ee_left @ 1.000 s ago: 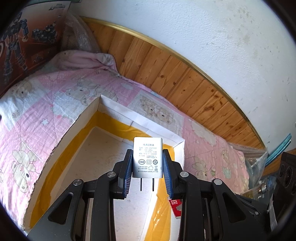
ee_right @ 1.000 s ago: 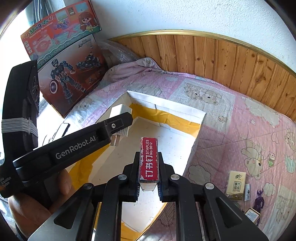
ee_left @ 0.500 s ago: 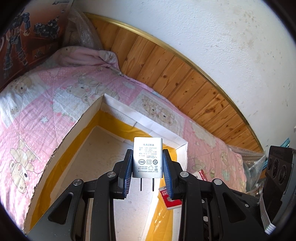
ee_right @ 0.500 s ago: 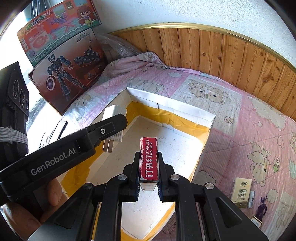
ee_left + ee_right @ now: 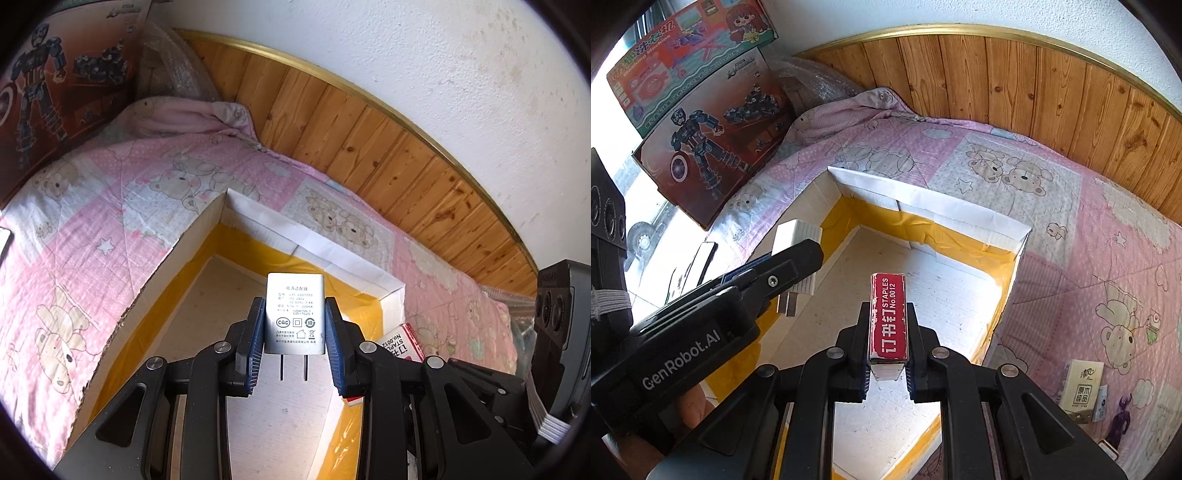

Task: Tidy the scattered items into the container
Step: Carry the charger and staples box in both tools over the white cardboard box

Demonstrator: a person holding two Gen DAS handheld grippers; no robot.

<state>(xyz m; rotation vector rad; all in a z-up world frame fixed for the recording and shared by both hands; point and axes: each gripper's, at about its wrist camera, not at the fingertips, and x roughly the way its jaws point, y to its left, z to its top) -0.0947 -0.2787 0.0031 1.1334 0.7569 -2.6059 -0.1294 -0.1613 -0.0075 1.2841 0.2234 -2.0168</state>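
Your left gripper (image 5: 294, 332) is clamped on the white power adapter (image 5: 295, 314), blue pads pressed to its two sides, label facing the camera and the two prongs pointing back toward you. It hangs over the open white box (image 5: 310, 236), the one with yellow tape lining the inner walls, sitting on the pink bear-print quilt (image 5: 92, 229).

Your right gripper (image 5: 888, 345) is closed tight on the red staples box (image 5: 888, 317), held on edge with the printed side up, also above the box interior. From the right wrist view the left gripper comes in from 9 o'clock, carrying the adapter just above the container's left wall. From the left wrist view the staples box peeks out at 4 o'clock, just beside the right finger.

At 4 o'clock in the right wrist view, well apart from the container, a small tissue pack (image 5: 1080, 387) lies on the quilt, with a purple figurine (image 5: 1120, 424) just below it. At 10 o'clock two toy boxes (image 5: 701, 122) lean against the wall, past the bunched end of the quilt. A wood-panelled wall (image 5: 1034, 81) runs behind the bed from 12 to 3 o'clock.
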